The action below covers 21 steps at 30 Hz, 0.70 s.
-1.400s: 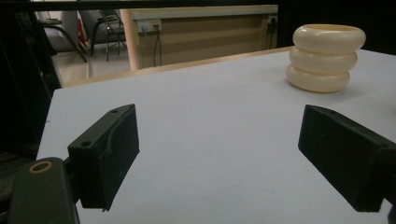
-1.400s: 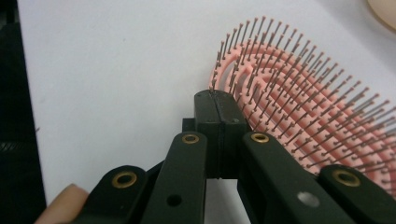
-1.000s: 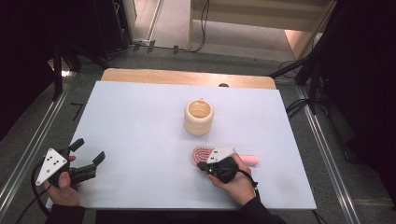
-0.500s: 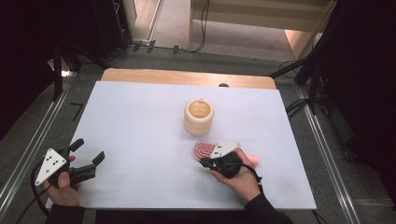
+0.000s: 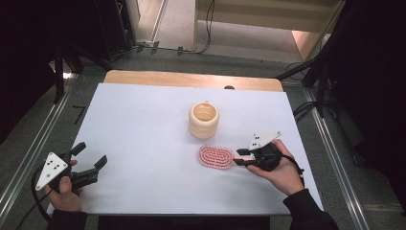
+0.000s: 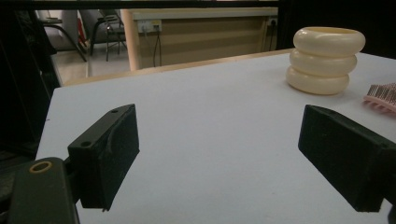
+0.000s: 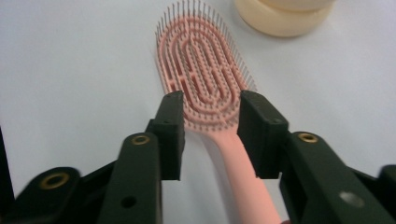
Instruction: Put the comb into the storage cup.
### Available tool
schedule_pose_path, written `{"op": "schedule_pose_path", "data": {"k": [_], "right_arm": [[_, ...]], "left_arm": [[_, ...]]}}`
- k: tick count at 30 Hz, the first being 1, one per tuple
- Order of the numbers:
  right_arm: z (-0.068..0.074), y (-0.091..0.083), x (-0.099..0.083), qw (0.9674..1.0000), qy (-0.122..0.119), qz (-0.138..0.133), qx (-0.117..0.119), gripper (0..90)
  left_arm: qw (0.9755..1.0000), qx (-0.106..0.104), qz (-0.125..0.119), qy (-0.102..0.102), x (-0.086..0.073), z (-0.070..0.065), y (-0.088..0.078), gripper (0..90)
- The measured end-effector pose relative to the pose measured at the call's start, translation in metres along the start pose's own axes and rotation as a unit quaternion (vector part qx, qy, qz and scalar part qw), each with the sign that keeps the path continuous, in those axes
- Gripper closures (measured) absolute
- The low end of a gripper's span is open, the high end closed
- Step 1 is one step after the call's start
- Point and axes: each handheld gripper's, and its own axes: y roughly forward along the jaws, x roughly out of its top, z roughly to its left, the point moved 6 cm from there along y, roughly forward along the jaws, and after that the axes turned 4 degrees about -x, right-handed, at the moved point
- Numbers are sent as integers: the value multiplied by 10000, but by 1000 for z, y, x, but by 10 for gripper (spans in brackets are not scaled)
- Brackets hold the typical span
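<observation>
Hairbrush: a pink hairbrush lies flat on the white table, bristles up. It is just beside the cream cup, on the side nearer the person.
Brush head: in the right gripper view the oval head points toward the cup. The pink handle points back toward the right gripper.
Right gripper: the right gripper sits at the handle end of the hairbrush, on the far side of it from the cup.
Right fingers: the two black fingers have just been opening. They are apart, one on each side of the brush where the head meets the handle. There is a gap on both sides, so they do not press on it.
Right hand: a hand holds this gripper from behind, farther from the cup than the brush is.
Cup: the cream cup looks like three fat rings stacked up. It stands upright, and its top is open.
Left gripper: the left gripper is well apart from the cup, near the table's front left corner.
Left fingers: its black fingers are wide apart, with bare table between them.
Left hand: a hand holds it low over the table.
</observation>
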Motion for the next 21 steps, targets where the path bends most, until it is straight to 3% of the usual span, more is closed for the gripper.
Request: {"op": "schedule_pose_path", "data": {"k": [1,10,21], "right_arm": [[-6,-2,-2,9999,-76,112,18,511],[-15,-3,-7,9973,-292,664,55,443],[-18,10,-11,9895,-553,1320,219,442]], "left_arm": [[10000,-1,0,0,0,0,0,132],[10000,2,-4,-12,0,0,0,133],[10000,0,-6,-12,0,0,0,133]]}}
